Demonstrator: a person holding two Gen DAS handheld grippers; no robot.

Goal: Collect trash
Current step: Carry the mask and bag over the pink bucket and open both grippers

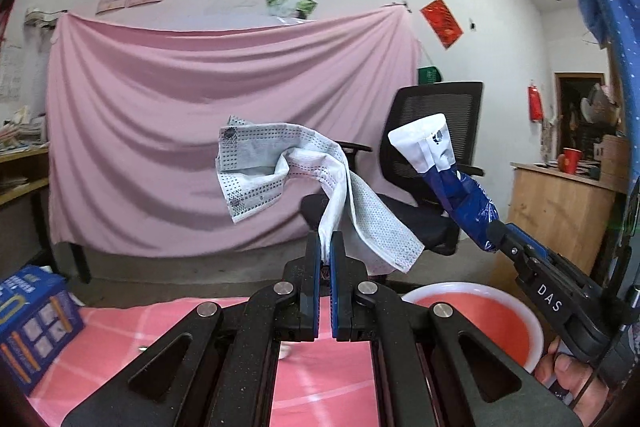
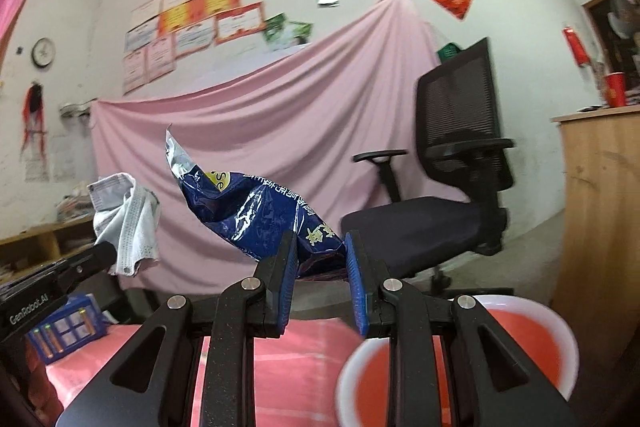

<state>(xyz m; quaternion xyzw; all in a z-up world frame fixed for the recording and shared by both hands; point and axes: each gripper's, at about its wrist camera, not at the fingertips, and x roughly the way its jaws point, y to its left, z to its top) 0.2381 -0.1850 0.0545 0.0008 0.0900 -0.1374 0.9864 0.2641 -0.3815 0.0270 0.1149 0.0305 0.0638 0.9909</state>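
Left tongs (image 1: 327,247) clenched on face mask (image 1: 280,163), right tongs (image 2: 320,259) on blue wrapper (image 2: 256,215); release only once centred over the bowl (image 2: 560,323) below

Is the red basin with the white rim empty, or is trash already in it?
Cannot tell fully: the visible part of the red basin looks bare, but gripper parts hide the rest.

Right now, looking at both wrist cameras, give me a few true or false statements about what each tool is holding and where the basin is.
1. The left tool grips a face mask. True.
2. The right tool is empty. False: it is shut on a blue snack wrapper.
3. The mask already lies in the basin. False: it hangs in the air, and the red basin holds nothing visible.
4. A black office chair stands behind the table. True.
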